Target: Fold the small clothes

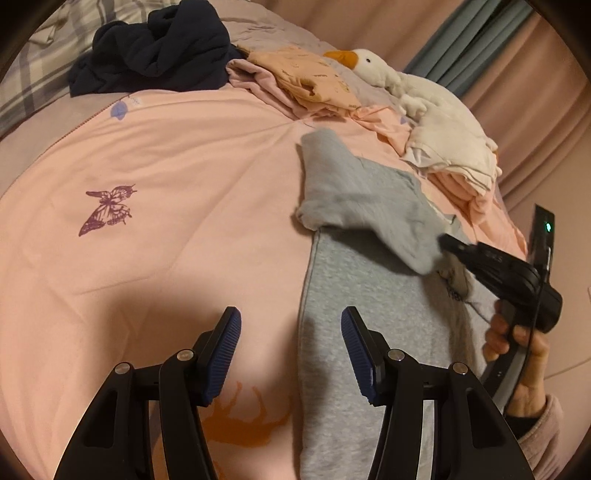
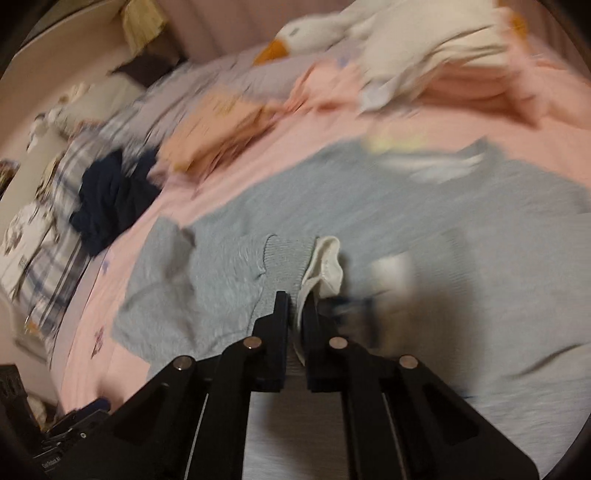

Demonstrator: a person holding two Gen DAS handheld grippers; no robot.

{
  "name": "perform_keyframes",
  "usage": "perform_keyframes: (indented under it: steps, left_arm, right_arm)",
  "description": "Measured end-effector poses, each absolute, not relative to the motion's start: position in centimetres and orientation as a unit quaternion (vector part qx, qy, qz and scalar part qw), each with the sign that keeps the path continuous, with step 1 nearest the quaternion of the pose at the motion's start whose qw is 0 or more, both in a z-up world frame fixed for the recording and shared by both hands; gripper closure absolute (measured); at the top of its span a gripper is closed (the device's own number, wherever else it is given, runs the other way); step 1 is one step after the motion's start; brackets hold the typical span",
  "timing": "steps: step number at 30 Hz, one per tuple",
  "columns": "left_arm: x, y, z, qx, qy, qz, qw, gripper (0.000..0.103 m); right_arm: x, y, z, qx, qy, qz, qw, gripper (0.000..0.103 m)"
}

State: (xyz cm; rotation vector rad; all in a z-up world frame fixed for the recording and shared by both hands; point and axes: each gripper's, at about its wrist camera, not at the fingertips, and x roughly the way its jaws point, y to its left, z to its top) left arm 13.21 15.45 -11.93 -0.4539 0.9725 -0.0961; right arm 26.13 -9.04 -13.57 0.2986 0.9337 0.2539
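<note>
A grey sweatshirt [image 1: 369, 306] lies spread on the pink quilt [image 1: 166, 184]. One sleeve [image 1: 354, 188] is lifted across its body. My right gripper [image 1: 445, 242] is shut on the sleeve's ribbed cuff [image 2: 286, 260], where a white inner lining [image 2: 327, 266] shows. The right wrist view is blurred by motion. My left gripper [image 1: 291, 354] is open and empty, hovering over the sweatshirt's left edge [image 1: 308, 295] near the hem.
A dark navy garment [image 1: 155, 48] lies at the back left. Peach and pink clothes [image 1: 310, 81] lie behind the sweatshirt. A white goose plush [image 1: 417, 96] and folded pale clothes [image 1: 458, 173] sit at the back right. Curtains [image 1: 480, 33] hang beyond the bed.
</note>
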Motion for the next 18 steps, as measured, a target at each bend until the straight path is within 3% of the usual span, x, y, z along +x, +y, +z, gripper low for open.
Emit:
perform_keyframes:
  steps: [8,12,16,18]
  left_arm:
    - [15.1,14.3,-12.1,-0.202,0.474,-0.055,0.855,0.048]
    - [16.6,13.5,-11.4,-0.183,0.472,-0.059,0.861,0.048]
    - [19.3,11.5,-9.9,-0.17,0.451,-0.089,0.872,0.048]
    - [20.5,10.3,-9.6,-0.16,0.443,-0.108,0.876,0.048]
  right_arm:
    - [26.4,-12.0,-14.7,0.141,0.46,0.086,0.873,0.095]
    - [26.5,-11.8,-14.9,0.141,0.477,0.106,0.861,0.088]
    - [25.6,-13.6,-12.9,0.165,0.443,0.109,0.874,0.07]
    - [25.3,-14.6,-12.2,0.183,0.43,0.11,0.877,0.07]
